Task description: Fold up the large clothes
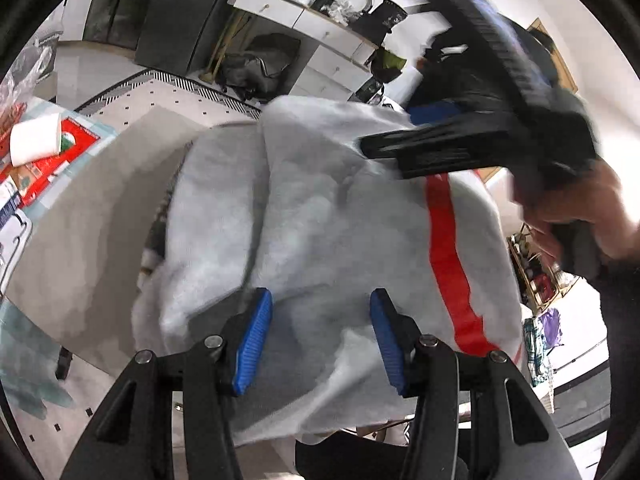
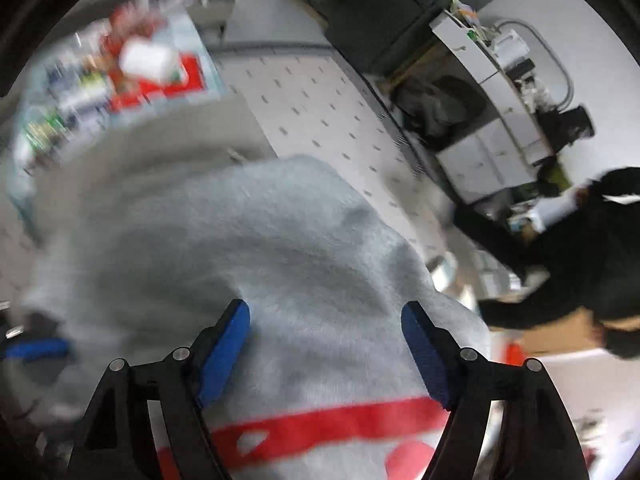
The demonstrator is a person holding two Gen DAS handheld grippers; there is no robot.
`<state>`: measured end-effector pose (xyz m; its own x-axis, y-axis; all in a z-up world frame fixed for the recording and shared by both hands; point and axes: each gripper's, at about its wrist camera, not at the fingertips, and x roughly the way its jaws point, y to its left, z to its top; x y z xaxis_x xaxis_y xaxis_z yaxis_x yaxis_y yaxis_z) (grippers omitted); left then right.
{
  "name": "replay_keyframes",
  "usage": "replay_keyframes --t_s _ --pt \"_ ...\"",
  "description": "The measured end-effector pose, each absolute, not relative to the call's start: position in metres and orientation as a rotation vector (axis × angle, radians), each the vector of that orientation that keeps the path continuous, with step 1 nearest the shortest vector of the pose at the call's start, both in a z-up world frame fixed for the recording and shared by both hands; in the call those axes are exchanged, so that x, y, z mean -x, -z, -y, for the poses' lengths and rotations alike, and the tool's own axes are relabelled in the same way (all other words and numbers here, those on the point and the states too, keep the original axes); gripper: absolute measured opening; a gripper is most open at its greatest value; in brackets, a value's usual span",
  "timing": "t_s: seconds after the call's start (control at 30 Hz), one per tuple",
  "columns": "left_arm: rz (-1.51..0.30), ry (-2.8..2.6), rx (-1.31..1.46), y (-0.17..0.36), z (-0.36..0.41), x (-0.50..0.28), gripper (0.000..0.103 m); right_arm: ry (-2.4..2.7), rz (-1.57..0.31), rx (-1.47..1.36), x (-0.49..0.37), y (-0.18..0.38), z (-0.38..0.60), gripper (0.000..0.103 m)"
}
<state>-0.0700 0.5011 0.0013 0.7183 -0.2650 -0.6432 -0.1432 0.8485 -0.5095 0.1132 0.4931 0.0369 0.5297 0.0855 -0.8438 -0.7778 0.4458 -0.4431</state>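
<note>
From the left wrist, the left gripper (image 1: 320, 340) has its blue pads spread, hovering over the grey garment (image 1: 320, 208) that fills mid-frame; no cloth is visibly pinched. The right gripper (image 1: 460, 92) enters blurred at upper right. From the right wrist, the right gripper's pads stand wide over the garment's red stripe (image 2: 340, 424).

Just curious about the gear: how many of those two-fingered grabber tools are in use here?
2. The left gripper sits low over the grey garment; the right gripper reaches in from the upper right.
</note>
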Motion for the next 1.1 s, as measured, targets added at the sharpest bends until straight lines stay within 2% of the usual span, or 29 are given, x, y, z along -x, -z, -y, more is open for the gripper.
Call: replay_keyframes --t_s 0.17,0.23,0.37,0.5,0.67,0.87,0.93,1.07,1.1 --pt "-0.795 -0.011 0.575 0.004 -0.508 0.062 0.045 -0.81 -0.923 0.752 -0.103 -0.089 -0.432 0.08" --pt "-0.803 -0.019 0.583 0.011 -0.507 0.062 0.045 -0.864 -0.973 0.719 -0.095 -0.086 -0.419 0.08" --pt "-0.81 -0.048 0.524 0.016 -0.497 0.059 0.045 -0.834 -0.931 0.86 -0.078 -0.04 -0.409 0.082" --pt "-0.8 -0.064 0.537 0.02 -0.497 0.068 0.046 -0.847 -0.933 0.73 -0.086 -0.037 -0.402 0.084" --pt "-0.843 -0.128 0.513 0.005 -0.493 0.069 0.046 -0.859 -0.875 0.7 -0.075 -0.054 -0.388 0.084" --pt "-0.792 -0.1 0.377 -0.027 -0.464 0.093 0.046 -0.996 -0.855 0.585 -0.055 -0.089 -0.348 0.083" --pt "-0.817 -0.09 0.37 -0.02 -0.462 0.089 0.046 -1.001 -0.827 0.654 -0.038 -0.084 -0.343 0.083" --pt "-0.891 -0.093 0.42 0.012 -0.47 0.074 0.046 -0.958 -0.828 0.795 -0.017 -0.038 -0.347 0.083" --pt "-0.904 -0.092 0.447 0.02 -0.474 0.071 0.046 -0.959 -0.837 0.777 -0.018 -0.028 -0.347 0.086"
